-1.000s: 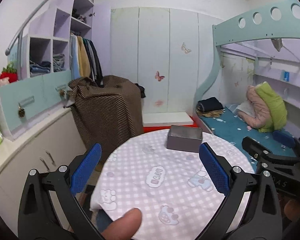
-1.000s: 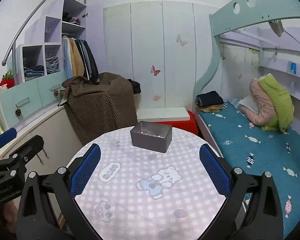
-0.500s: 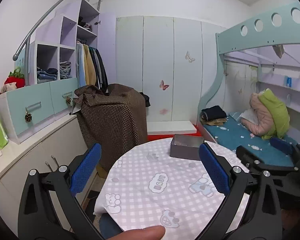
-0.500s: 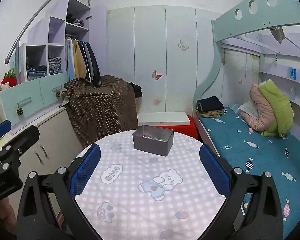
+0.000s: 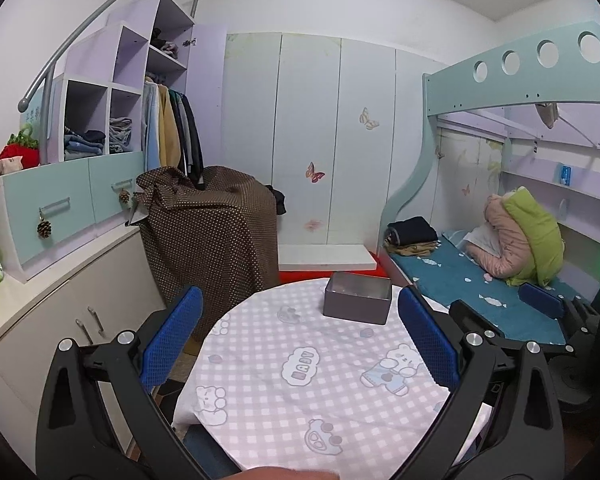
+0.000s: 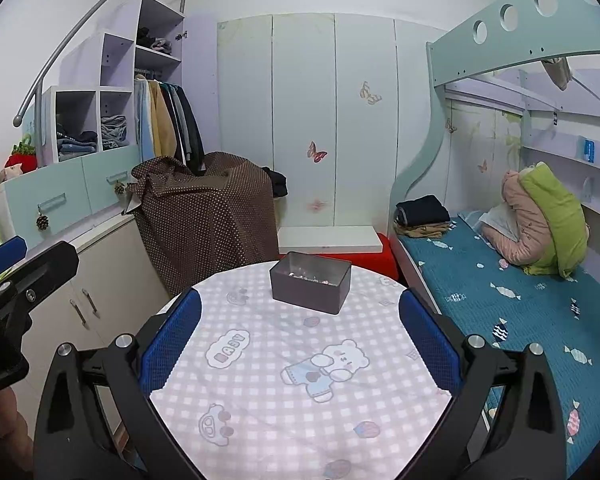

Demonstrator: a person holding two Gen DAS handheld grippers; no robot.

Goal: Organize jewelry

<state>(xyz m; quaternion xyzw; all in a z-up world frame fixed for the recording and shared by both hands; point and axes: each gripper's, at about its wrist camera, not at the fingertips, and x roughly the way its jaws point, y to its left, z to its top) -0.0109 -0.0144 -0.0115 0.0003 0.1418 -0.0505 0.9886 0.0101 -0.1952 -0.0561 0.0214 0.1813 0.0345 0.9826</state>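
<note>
A grey open metal box stands at the far side of a round table with a pink checked cloth. Small jewelry pieces lie inside it. The box also shows in the left wrist view. My left gripper is open and empty, held above the table's near left part. My right gripper is open and empty above the near middle of the table. The left gripper's side shows in the right wrist view; the right gripper's side shows in the left wrist view.
A brown dotted cloth covers something behind the table at left. White cabinets with drawers run along the left wall. A bunk bed with a teal mattress and folded clothes is at right. Wardrobe doors are at the back.
Both grippers have risen and pulled back from the table; the box looks smaller and farther away. Both stay open and empty.
</note>
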